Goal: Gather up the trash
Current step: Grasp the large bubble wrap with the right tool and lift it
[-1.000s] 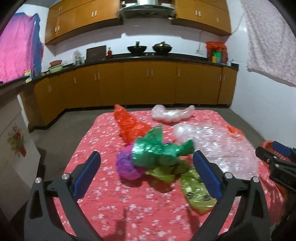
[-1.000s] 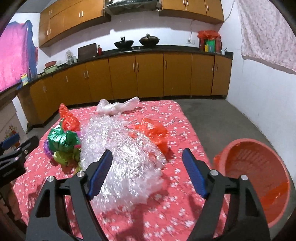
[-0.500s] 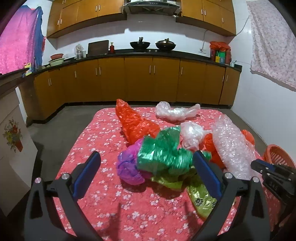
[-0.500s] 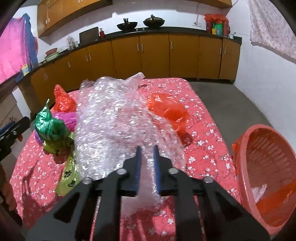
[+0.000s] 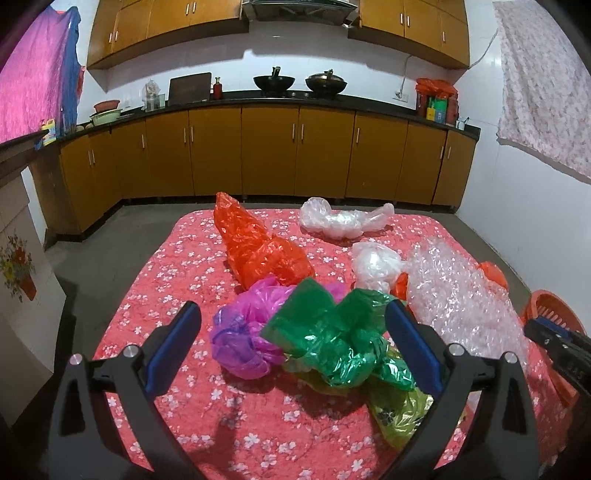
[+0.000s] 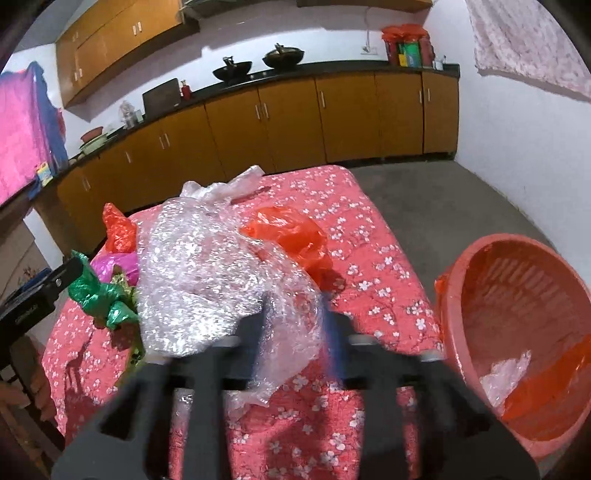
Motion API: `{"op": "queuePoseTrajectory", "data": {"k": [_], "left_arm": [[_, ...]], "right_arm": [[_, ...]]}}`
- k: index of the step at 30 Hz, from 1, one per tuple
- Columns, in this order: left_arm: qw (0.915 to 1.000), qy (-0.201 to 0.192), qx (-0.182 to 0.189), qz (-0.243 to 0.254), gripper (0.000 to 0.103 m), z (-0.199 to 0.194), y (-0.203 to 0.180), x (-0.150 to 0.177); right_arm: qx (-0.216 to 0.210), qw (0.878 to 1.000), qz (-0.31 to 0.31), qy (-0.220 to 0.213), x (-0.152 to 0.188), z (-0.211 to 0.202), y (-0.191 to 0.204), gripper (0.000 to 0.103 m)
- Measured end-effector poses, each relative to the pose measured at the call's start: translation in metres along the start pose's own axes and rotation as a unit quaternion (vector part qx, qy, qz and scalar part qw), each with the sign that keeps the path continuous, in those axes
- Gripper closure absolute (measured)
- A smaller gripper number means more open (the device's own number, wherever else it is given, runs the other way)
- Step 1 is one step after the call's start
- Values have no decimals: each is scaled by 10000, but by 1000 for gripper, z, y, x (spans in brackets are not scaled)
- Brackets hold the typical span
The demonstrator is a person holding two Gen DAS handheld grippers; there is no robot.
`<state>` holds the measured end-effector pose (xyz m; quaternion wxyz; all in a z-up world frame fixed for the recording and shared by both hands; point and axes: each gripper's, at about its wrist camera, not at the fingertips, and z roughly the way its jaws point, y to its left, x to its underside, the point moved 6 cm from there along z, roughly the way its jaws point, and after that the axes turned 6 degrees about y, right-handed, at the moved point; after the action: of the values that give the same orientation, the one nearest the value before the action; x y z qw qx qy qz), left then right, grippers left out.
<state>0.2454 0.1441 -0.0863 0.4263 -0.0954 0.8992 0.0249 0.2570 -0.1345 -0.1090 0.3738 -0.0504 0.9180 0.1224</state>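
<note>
Bubble wrap [image 6: 207,273] pinched in our right tool [image 6: 295,332], its length running away toward the cabinets, above the red floral surface [image 6: 369,258], orange basket [image 6: 517,332] just right, green bag [image 5: 332,332] left, left tool [image 5: 291,347] spread wide.

I am looking into a kitchen: white walls [image 5: 509,206] are bouncing a soft glare, and a grey floor [image 5: 99,254] is running under brown cabinets [image 5: 269,151] along the back. Upper cabinets [image 5: 166,26] are hanging above a dark worktop [image 5: 369,101] carrying two woks [image 5: 274,82]. A pink cloth [image 5: 33,81] is hanging left, a floral cloth [image 5: 543,74] right.
</note>
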Motion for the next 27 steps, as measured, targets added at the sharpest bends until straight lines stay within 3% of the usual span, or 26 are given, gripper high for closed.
{"op": "queuePoseTrajectory", "data": {"k": [6,10,11,14,15,27], "left_arm": [[10000,1,-45,72,5,0,-1,4],[10000,18,-70,50,5,0,1,5],[10000,26,-74,42,5,0,2,6],[10000,46,-80,29,5,0,4,7],[10000,50,-79,29,5,0,5,7],[9999,89,-5,67,5,2,0,10]], "right_arm": [[-97,9999,-124,58,-4,10,13,33],[-90,9986,-459,257,1,23,30,34],[-103,9979,-536,335,4,26,33,44],[-167,9966,-621,517,11,34,38,94],[-200,9964,-606,550,12,34,38,99],[-153,9991,-378,89,2,-2,18,102]]}}
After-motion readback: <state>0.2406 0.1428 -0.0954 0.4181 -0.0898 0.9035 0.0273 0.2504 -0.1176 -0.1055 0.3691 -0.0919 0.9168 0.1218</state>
